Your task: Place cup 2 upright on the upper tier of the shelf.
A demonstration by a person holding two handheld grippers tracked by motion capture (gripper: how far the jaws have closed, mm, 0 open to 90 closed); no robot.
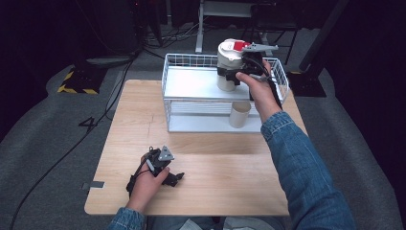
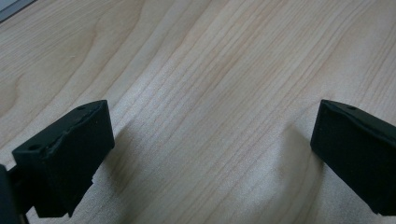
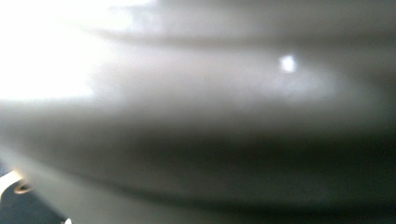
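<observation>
right claw (image 1: 231, 73) clenched on white cylindrical canister (image 1: 228, 64) atop wire rack (image 1: 191, 86) | left claw (image 1: 168, 178) released, resting near front edge of smooth pale-wood worktop (image 1: 215, 167)

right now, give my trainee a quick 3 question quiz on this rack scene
1. True or false: the left gripper rests on the wooden table with its jaws apart and nothing between them.
2. Which tier of the white wire rack bears the beige cup? A) upper shelf B) lower shelf C) neither, it stands on the table
3. Fill in: the right gripper is at the side of the white ____ with the red-marked top, on the rack's upper shelf.

Key: 1 true; 2 B; 3 canister. Whether the right jaws are clamped on it cannot be told.
</observation>
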